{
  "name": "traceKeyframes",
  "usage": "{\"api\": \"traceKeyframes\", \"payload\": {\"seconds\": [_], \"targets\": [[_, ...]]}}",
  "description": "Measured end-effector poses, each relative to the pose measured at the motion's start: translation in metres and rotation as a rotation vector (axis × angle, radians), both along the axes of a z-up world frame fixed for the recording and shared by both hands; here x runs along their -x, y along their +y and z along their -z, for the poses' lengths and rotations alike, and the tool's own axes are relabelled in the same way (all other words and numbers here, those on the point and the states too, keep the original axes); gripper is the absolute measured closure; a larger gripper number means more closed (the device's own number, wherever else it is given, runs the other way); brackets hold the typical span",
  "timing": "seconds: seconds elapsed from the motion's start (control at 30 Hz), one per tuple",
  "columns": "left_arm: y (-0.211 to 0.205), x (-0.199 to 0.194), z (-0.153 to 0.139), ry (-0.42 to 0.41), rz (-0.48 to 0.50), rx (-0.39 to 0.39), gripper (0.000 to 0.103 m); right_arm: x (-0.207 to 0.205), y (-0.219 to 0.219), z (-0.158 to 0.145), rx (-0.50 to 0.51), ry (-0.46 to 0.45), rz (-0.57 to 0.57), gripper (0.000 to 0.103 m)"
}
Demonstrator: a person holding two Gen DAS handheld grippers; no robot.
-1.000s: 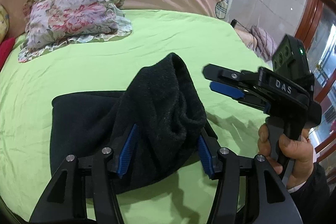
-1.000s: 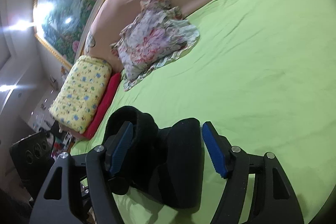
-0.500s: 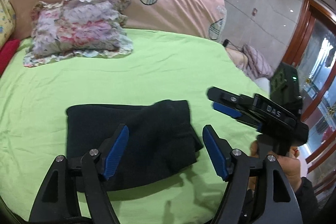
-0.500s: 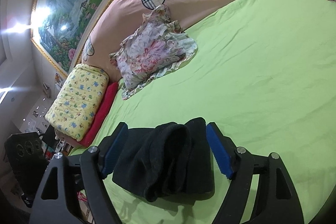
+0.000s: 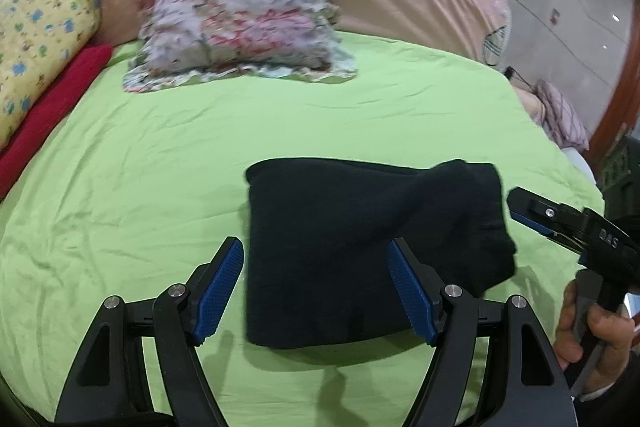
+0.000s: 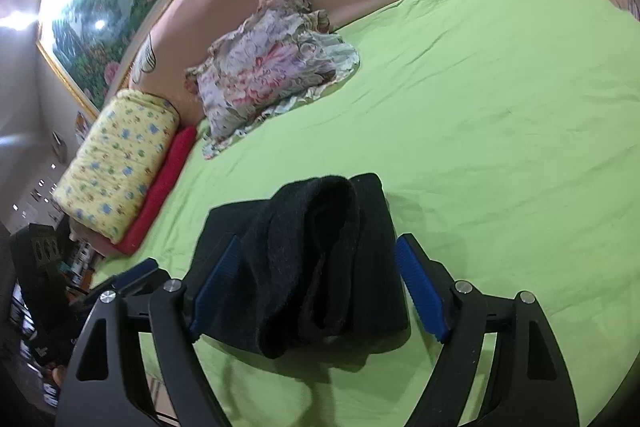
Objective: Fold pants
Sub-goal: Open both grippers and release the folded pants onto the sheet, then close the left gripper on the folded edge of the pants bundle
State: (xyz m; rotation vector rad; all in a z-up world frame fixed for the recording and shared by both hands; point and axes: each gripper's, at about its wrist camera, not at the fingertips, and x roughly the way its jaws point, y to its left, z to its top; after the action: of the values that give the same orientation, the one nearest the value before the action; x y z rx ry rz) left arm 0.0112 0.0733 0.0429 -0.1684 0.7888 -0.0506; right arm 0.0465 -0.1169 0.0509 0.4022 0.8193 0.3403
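Where a second ago the left gripper [image 5: 316,287] held a raised fold, the black pants [image 5: 368,243] now lie folded on the green sheet [image 5: 140,167] ahead of both tools; left and right gripper [image 6: 316,295] stand wide apart, gripping nothing.

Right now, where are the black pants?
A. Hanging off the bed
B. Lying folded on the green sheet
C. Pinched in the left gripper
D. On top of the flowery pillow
B: the black pants lie in a folded bundle on the green sheet, with the left gripper and right gripper both open, holding nothing.
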Motion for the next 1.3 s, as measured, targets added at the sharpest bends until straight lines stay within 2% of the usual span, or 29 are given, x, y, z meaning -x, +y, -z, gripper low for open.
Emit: {"api": "traceKeyframes", "payload": {"seconds": [0.1, 0.37, 0.97, 1.3], "targets": [[0.009, -0.002, 0.005, 0.012, -0.029, 0.001, 0.025, 0.001, 0.007, 0.000, 0.033, -0.003, -0.010, 0.018], [0.021, -0.011, 0.018, 0.047, -0.067, 0.008, 0.023, -0.003, 0.018, 0.008, 0.075, 0.018, -0.023, 0.017], [0.024, -0.026, 0.039, 0.100, -0.087, 0.025, 0.023, -0.013, 0.014, 0.028, 0.058, 0.067, -0.014, 0.015], [0.023, -0.033, 0.048, 0.127, -0.086, 0.030, 0.022, -0.014, 0.010, 0.036, 0.039, 0.076, -0.012, 0.010]]}}
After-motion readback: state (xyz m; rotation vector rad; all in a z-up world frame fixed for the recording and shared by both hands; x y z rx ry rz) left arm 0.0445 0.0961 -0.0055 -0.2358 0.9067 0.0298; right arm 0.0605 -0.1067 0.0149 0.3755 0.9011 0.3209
